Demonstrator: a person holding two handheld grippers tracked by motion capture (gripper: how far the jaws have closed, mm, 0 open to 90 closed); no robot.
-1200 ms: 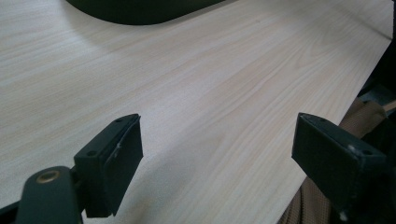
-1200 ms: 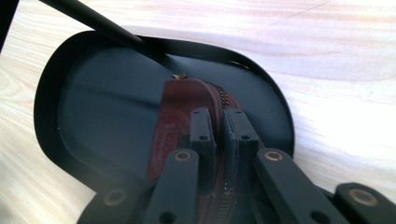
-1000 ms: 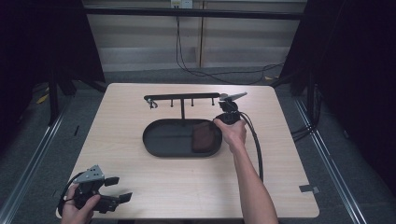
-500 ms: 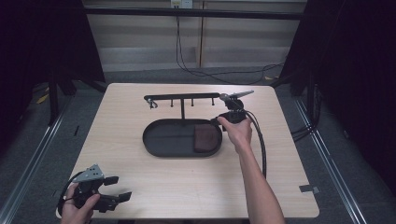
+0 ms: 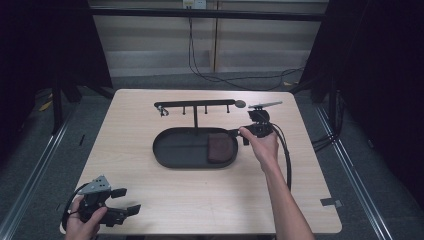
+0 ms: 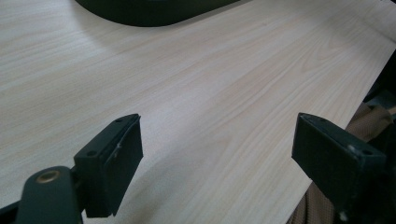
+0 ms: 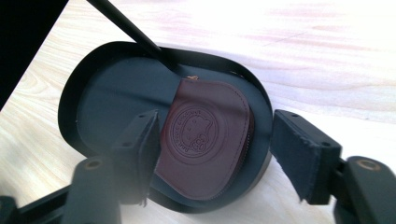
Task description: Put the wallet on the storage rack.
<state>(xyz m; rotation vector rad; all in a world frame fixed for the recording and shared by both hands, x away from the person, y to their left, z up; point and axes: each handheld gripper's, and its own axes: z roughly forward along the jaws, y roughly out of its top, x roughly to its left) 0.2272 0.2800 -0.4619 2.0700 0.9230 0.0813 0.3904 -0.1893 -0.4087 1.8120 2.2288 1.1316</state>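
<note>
Right gripper [image 7: 212,154] first: its 2 jaws are spread wide and hold nothing, and between them, farther off, lies the pouch [image 7: 205,140]. That pouch is dark red leather with a round embossed stamp, lying flat at the right end of the tray [image 7: 88,93]. In the high view the right gripper [image 5: 239,134] sits at the tray's right end, just beside the rim, with the right hand [image 5: 262,146] wrapped round its body and a cable trailing back along the forearm toward the bench's near edge.

The tray [image 5: 172,150] is a black oval at the middle of the bench [image 5: 200,195], and the pouch [image 5: 218,148] fills its right end. A thin post rises from the tray's far side and carries a black rack [image 5: 197,104], a bar with short pegs hanging under it.

Over to the left gripper [image 6: 217,163]: jaws wide apart, nothing between them, just bare wood below. In the high view the left gripper [image 5: 127,201] is down at the bench's near left corner, held by the left hand [image 5: 82,222], well apart from the tray.
</note>
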